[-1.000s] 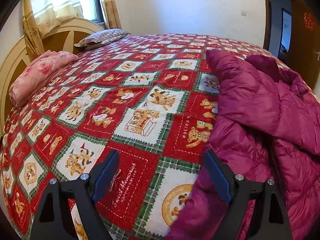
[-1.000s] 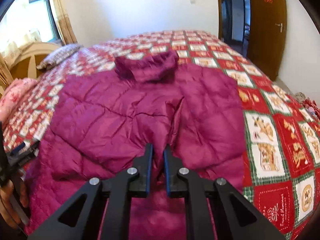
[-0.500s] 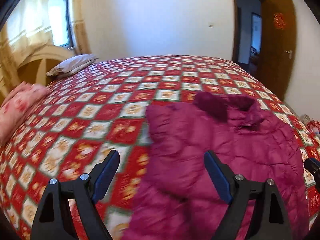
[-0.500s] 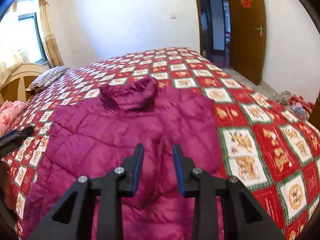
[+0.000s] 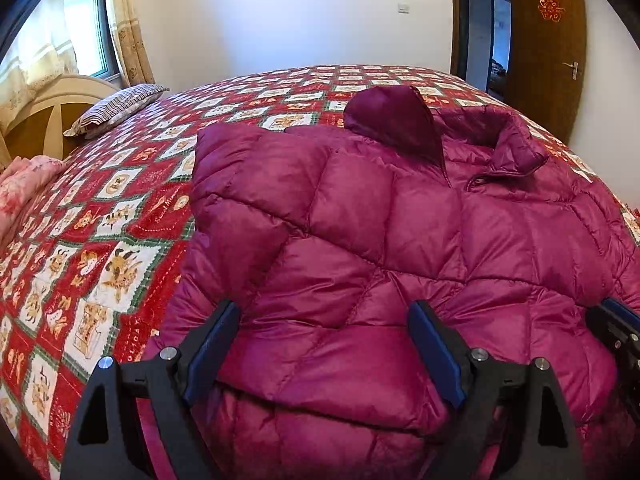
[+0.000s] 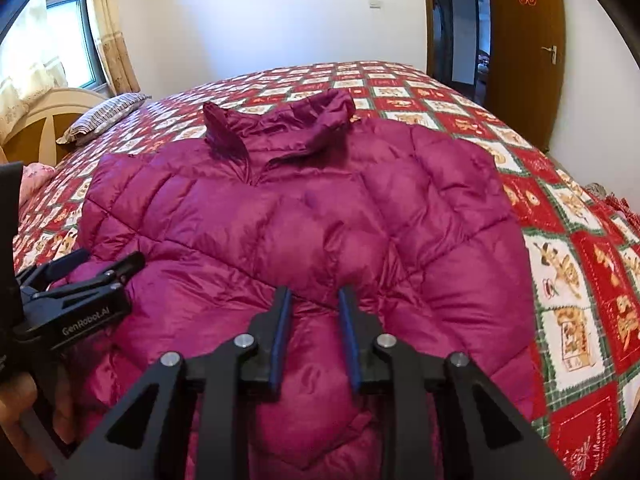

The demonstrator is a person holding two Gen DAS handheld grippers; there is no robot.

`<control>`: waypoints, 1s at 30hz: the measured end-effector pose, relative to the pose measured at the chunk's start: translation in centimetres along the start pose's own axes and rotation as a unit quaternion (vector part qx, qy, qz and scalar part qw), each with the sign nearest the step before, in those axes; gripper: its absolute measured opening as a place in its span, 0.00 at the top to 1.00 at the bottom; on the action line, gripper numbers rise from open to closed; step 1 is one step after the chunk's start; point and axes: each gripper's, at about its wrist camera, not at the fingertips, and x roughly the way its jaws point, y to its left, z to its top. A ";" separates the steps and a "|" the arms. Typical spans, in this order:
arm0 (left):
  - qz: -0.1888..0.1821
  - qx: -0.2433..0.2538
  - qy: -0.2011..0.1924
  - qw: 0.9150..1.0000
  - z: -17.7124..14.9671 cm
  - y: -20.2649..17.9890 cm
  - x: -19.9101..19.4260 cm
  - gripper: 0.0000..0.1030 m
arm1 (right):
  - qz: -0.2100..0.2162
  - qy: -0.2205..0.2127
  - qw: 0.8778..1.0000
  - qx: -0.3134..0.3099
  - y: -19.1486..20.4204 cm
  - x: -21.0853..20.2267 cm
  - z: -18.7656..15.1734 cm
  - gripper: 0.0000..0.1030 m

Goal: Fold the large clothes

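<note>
"GenRobot.AI" stands in pale letters on the black body of my left gripper. A red double-happiness character hangs on the brown door. Script lettering on the patchwork bedspread appears to read "Sweet Memories", though blurred.

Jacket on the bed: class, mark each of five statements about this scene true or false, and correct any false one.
1. The jacket lies on a checked bedspread. True.
2. The jacket is blue. False: it is magenta.
3. The left gripper is wide open. True.
4. A striped pillow lies on top of the jacket. False: it lies apart, near the headboard.
5. The collar points away from the cameras. True.
</note>
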 end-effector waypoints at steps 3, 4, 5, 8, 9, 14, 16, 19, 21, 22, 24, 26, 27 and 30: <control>0.001 0.001 0.004 1.000 -0.1 -0.1 0.3 0.15 | -0.003 0.000 1.000 -0.002 0.1 0.4 -0.3 0.74; 0.002 0.003 0.005 1.000 -0.1 -0.2 0.4 0.15 | -0.004 0.001 1.000 -0.004 0.2 0.5 -0.4 0.74; 0.003 0.003 0.007 1.000 0.0 -0.3 0.5 0.14 | -0.006 0.001 1.000 -0.004 0.3 0.5 -0.4 0.74; 0.001 0.003 0.011 1.000 0.0 -0.2 0.7 0.14 | -0.012 0.004 1.000 -0.009 0.5 0.6 -0.4 0.74; 0.001 0.003 0.012 1.000 0.1 -0.2 0.8 0.14 | -0.014 0.004 1.000 -0.011 0.5 0.7 -0.4 0.74; 0.006 0.009 0.015 1.000 0.3 -0.3 0.7 0.14 | -0.023 0.008 0.999 -0.020 0.9 0.9 -0.5 0.74; 0.010 0.007 0.017 1.000 0.6 -0.1 0.1 0.14 | -0.026 0.010 0.999 -0.023 1.0 0.9 -0.4 0.74; -0.013 -0.021 -0.003 1.000 2.1 1.6 -2.9 0.14 | -0.022 0.005 0.999 -0.031 0.9 -0.2 0.0 0.74; -0.016 -0.021 -0.036 0.999 3.6 2.8 -4.7 0.14 | -0.020 -0.032 0.999 -0.029 0.7 -2.4 0.7 0.74; -0.012 -0.021 -0.049 0.999 4.6 3.4 -5.1 0.14 | -0.024 -0.051 0.998 -0.026 0.6 -3.3 1.3 0.74; -0.003 -0.032 -0.058 0.998 6.8 4.7 -4.5 0.14 | -0.023 -0.061 0.998 -0.013 0.4 -3.9 2.8 0.74; 0.008 -0.045 -0.047 0.998 8.6 5.7 -2.6 0.14 | -0.021 -0.054 0.998 -0.004 0.5 -3.2 4.2 0.74; 0.009 -0.051 -0.038 0.998 8.9 6.0 -1.6 0.14 | -0.024 -0.052 0.998 -0.007 0.7 -2.6 4.9 0.74; 0.003 -0.041 -0.005 0.999 8.9 5.4 1.8 0.14 | -0.031 -0.033 0.999 -0.010 0.6 -0.3 5.4 0.74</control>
